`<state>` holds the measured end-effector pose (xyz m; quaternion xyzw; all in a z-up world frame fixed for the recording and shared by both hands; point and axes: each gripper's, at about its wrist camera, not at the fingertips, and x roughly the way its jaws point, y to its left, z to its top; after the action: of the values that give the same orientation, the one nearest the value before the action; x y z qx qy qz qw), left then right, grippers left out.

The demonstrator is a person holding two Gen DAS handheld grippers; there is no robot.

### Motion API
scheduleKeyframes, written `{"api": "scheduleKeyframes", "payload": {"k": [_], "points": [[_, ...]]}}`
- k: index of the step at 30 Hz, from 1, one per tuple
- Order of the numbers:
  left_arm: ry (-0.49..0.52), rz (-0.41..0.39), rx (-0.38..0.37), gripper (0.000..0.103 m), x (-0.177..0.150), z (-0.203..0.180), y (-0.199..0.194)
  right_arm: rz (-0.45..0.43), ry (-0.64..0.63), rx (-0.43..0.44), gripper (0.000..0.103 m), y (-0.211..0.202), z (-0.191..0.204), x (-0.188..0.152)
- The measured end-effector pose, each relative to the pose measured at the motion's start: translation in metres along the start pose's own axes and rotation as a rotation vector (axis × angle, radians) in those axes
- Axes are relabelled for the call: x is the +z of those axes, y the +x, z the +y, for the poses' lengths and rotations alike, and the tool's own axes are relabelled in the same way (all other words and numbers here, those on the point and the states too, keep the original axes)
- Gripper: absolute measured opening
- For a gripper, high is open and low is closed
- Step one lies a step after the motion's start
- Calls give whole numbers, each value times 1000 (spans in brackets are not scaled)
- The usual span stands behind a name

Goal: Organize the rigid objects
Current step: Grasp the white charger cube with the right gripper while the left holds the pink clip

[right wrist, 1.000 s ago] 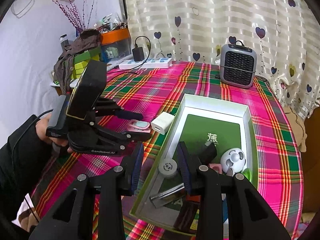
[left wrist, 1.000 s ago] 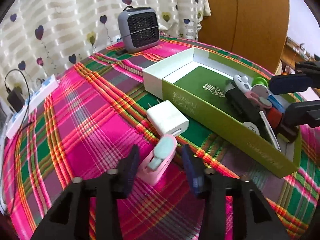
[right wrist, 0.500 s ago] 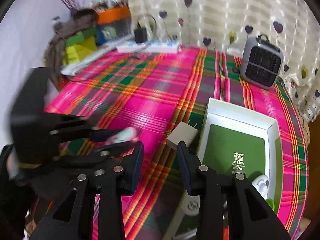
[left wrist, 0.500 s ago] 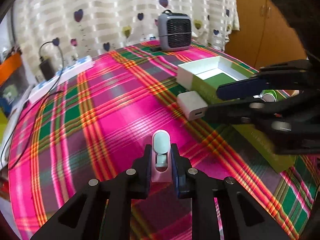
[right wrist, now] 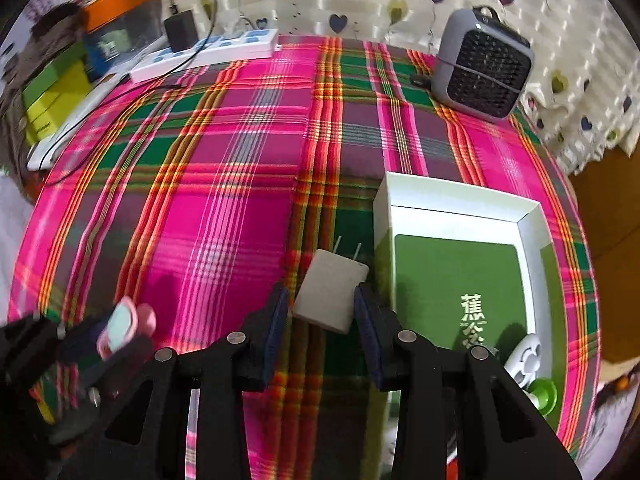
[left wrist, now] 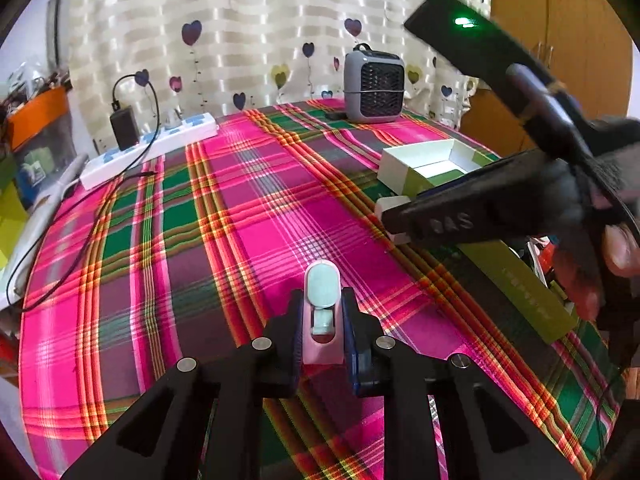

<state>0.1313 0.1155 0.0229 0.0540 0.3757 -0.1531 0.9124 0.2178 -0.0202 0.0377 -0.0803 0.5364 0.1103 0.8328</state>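
Note:
My left gripper (left wrist: 321, 322) is shut on a small pink gadget with a pale green top (left wrist: 321, 304) and holds it above the plaid tablecloth; the pair also shows at the lower left of the right wrist view (right wrist: 124, 326). My right gripper (right wrist: 320, 312) is open, its two pads on either side of a white plug charger (right wrist: 330, 296) that lies on the cloth beside the green-and-white box (right wrist: 384, 208). The pads look just short of touching the charger. In the left wrist view the right gripper (left wrist: 400, 224) hides most of the charger.
The box (left wrist: 416, 156) holds several small items at its near end, among them a white round gadget (right wrist: 524, 360). A grey heater (right wrist: 484, 64) stands at the back, a white power strip (right wrist: 208, 54) with a black adapter at the back left. Boxes line the left edge.
My left gripper closed on the pink gadget and lifted it away from the box. My right gripper left the box and moved down around the white charger.

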Motion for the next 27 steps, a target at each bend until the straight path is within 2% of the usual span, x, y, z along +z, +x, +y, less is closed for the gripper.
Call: {"api": "scheduleKeyframes", "payload": {"k": [5, 8, 14, 20, 27], "points": [[-5, 10, -2, 17, -1, 1, 2, 44, -11, -29, 41, 9, 10, 11], [-12, 12, -2, 17, -2, 2, 2, 101, -25, 9, 41, 22, 12, 13], [-21, 21, 0, 17, -2, 4, 5, 99, -7, 42, 41, 24, 5, 21], [-17, 24, -2, 17, -1, 3, 5, 113, 92, 115, 41, 25, -4, 29], [-22, 16, -1, 17, 0, 4, 4, 124, 189, 122, 41, 29, -6, 36]]}}
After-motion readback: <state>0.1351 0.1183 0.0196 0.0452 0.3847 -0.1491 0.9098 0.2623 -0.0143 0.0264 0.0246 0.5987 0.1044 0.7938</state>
